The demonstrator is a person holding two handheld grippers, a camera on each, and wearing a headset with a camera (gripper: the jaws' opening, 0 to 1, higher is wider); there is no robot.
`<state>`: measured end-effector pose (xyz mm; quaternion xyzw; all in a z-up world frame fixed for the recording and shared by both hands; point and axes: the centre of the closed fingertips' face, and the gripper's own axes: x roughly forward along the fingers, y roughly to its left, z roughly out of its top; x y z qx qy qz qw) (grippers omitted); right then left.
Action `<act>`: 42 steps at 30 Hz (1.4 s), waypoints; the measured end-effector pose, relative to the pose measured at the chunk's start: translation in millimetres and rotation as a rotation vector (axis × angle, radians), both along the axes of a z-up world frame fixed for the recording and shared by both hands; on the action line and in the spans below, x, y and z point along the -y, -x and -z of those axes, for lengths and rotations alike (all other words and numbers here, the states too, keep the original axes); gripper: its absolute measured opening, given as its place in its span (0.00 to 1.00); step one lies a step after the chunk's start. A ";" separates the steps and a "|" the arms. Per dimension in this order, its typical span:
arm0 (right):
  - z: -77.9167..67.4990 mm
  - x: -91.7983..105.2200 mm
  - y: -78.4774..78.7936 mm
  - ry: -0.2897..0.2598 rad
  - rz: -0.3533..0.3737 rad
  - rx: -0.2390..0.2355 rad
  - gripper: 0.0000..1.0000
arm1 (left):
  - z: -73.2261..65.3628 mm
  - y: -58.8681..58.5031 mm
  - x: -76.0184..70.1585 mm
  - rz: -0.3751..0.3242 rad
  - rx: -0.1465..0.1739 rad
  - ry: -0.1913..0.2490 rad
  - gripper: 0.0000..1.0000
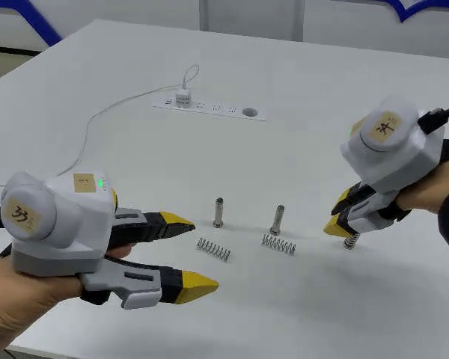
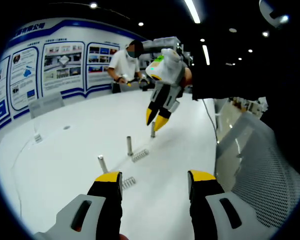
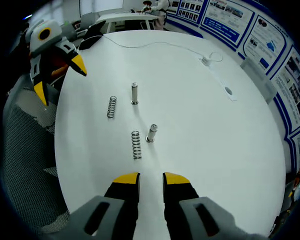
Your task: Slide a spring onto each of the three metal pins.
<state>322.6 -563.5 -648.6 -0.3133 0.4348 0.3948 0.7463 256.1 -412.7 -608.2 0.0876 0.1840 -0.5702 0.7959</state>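
Two bare metal pins (image 1: 218,212) (image 1: 278,220) stand upright mid-table, each with a loose spring (image 1: 213,249) (image 1: 278,244) lying in front of it. A third pin (image 1: 351,241) on the right has a spring around it. My right gripper (image 1: 335,224) hovers just above and left of that pin, its jaws a narrow gap apart with nothing between them (image 3: 151,179). The left gripper (image 1: 200,254) is wide open and empty, left of the springs (image 2: 155,176). The right gripper view shows both bare pins (image 3: 134,93) (image 3: 151,133) and both loose springs (image 3: 111,106) (image 3: 135,144).
A white power strip (image 1: 209,108) with a plugged charger (image 1: 183,96) and its cable lies farther back on the white table (image 1: 299,314). A mesh chair (image 2: 260,160) stands by the table's edge. A person (image 2: 125,65) works at another table in the background.
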 end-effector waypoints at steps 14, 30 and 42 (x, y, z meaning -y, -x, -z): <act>39.7 -24.3 -4.8 -0.023 -0.063 -0.057 0.17 | 2.0 -1.2 -0.3 -0.006 -0.004 -0.006 0.53; 61.3 -31.7 -8.2 -0.009 -0.104 -0.084 0.13 | 3.0 -1.6 0.6 -0.017 -0.009 -0.016 0.53; 63.3 -32.1 -7.5 -0.006 -0.105 -0.096 0.12 | 5.5 -2.7 -0.2 -0.020 -0.015 -0.023 0.53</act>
